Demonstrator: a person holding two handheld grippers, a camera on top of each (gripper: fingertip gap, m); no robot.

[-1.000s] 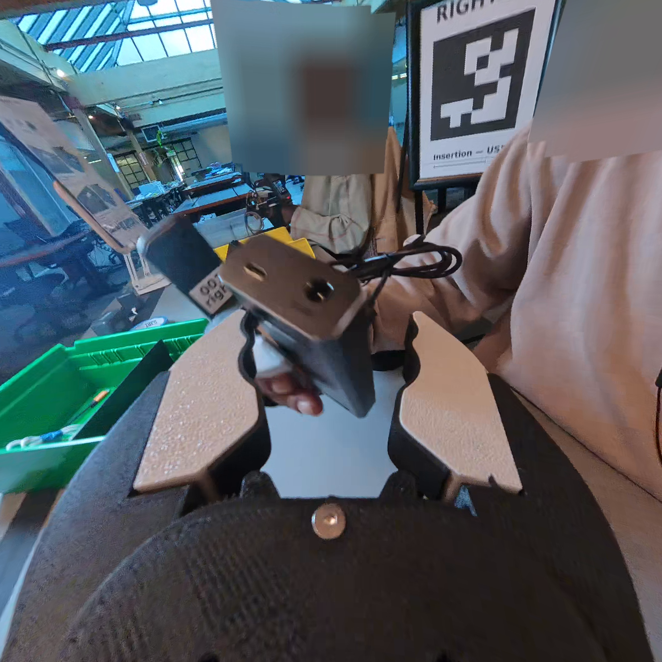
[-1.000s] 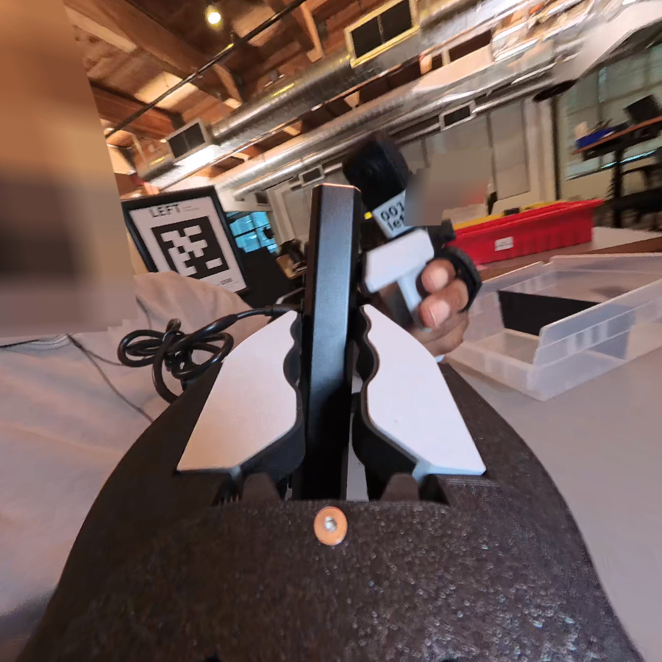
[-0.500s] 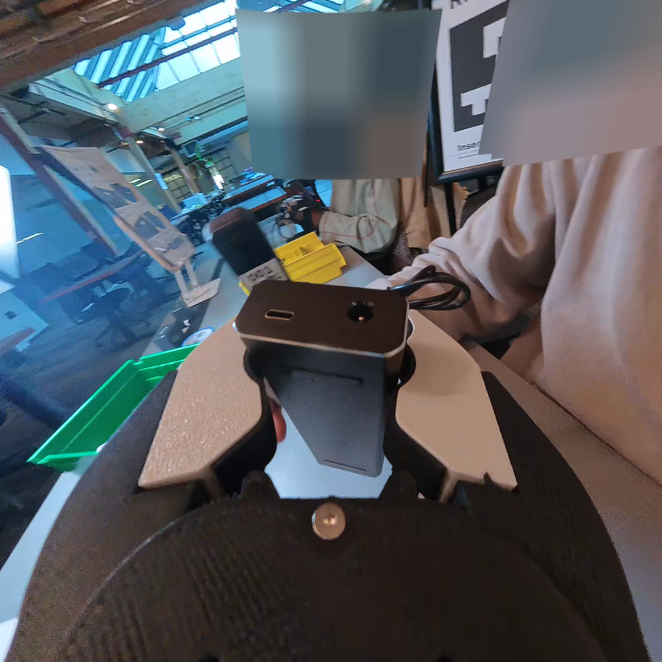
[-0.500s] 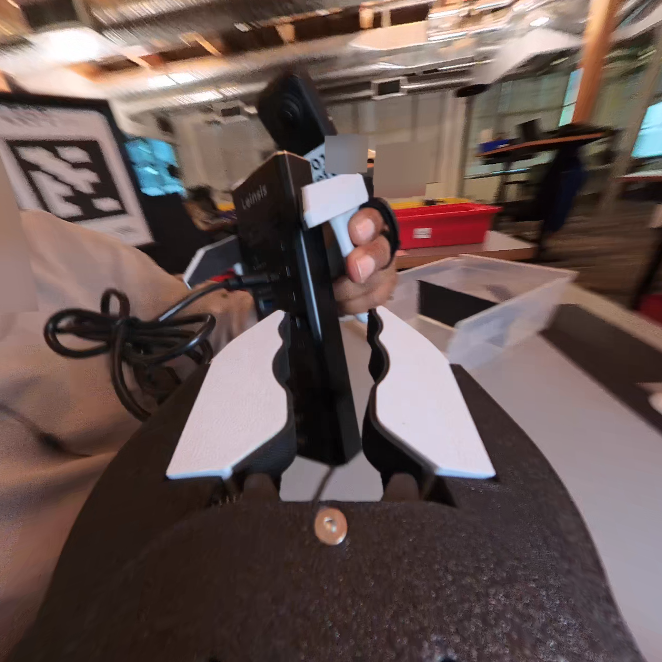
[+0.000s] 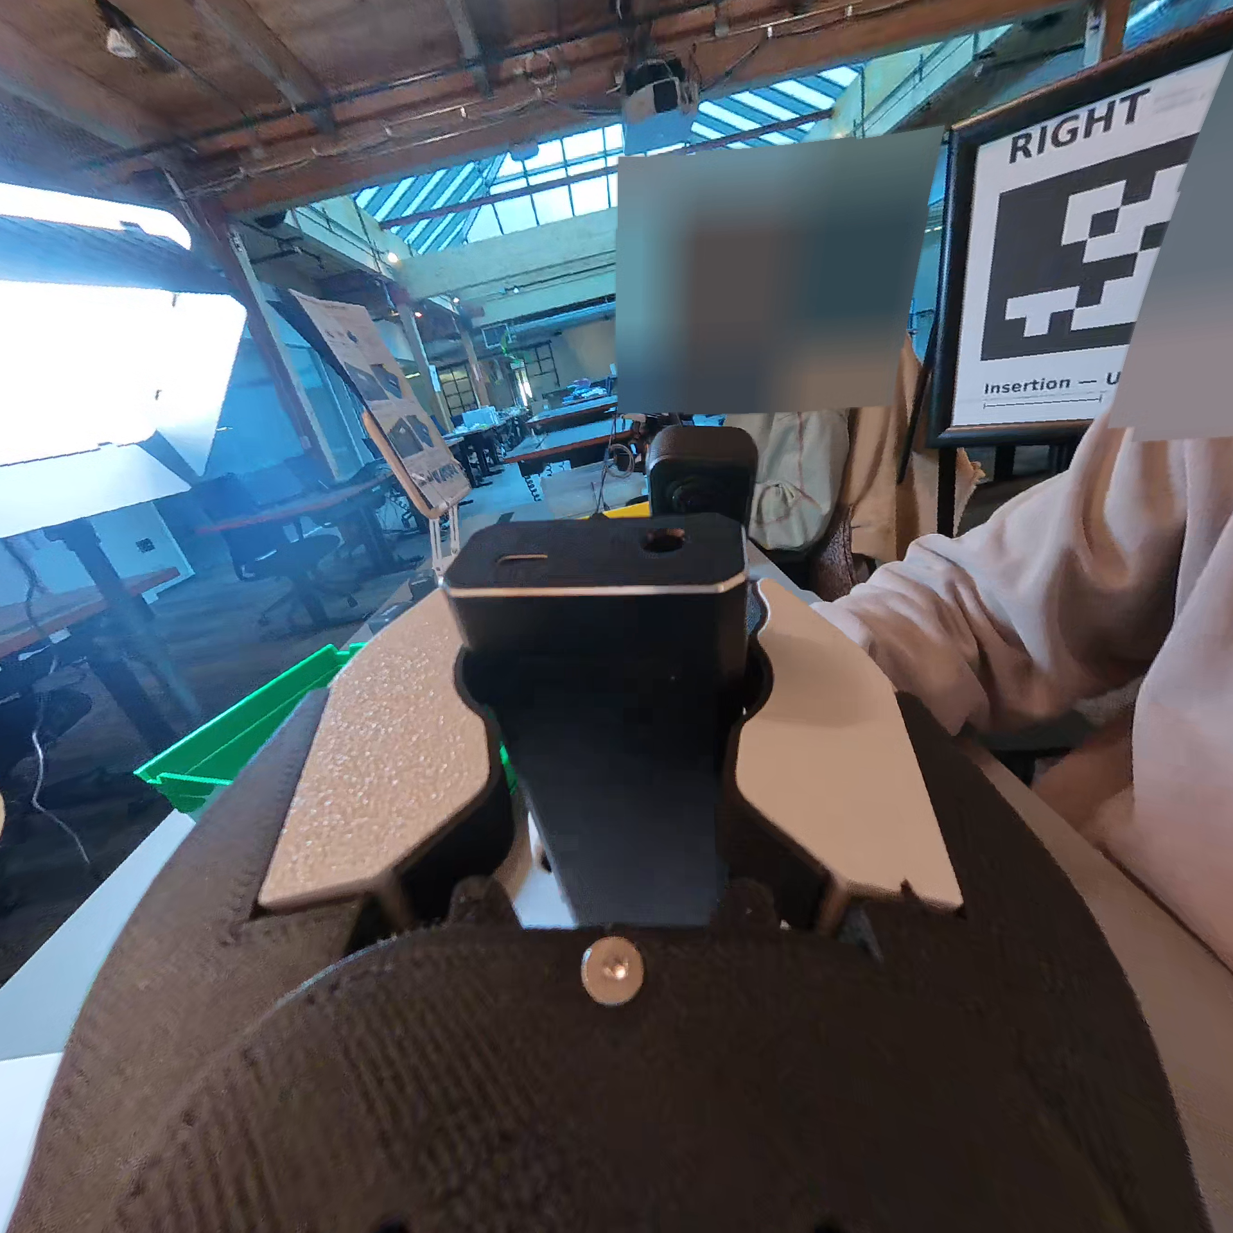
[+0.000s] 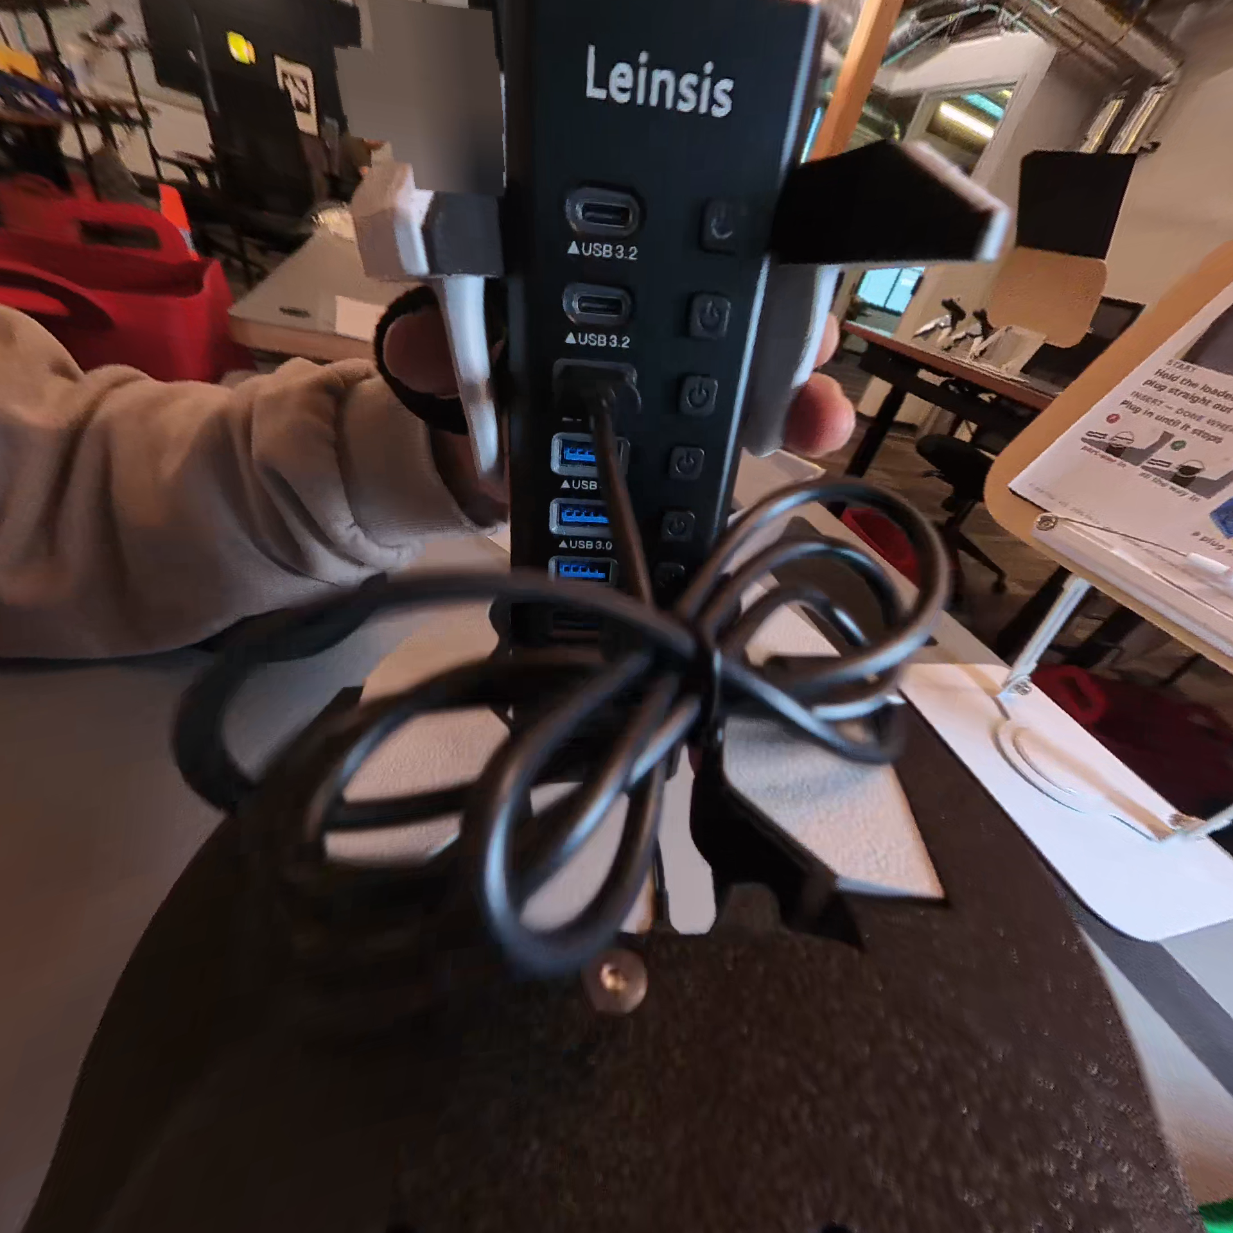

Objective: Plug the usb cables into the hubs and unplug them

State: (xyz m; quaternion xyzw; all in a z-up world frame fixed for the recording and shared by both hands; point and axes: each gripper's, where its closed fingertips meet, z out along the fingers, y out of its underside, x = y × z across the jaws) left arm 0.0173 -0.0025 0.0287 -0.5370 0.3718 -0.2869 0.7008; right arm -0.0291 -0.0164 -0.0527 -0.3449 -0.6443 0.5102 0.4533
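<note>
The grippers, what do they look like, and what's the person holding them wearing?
Each gripper has a rough black 3D-printed body with a silver screw at the centre and two pale, grainy, wing-shaped fingers with wavy black inner pads. The left gripper, seen from the right wrist view, has white and grey parts. The person wears a light beige sweatshirt sleeve.

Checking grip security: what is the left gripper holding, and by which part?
The left gripper clamps the black USB hub by its two side edges, near its upper end.
</note>
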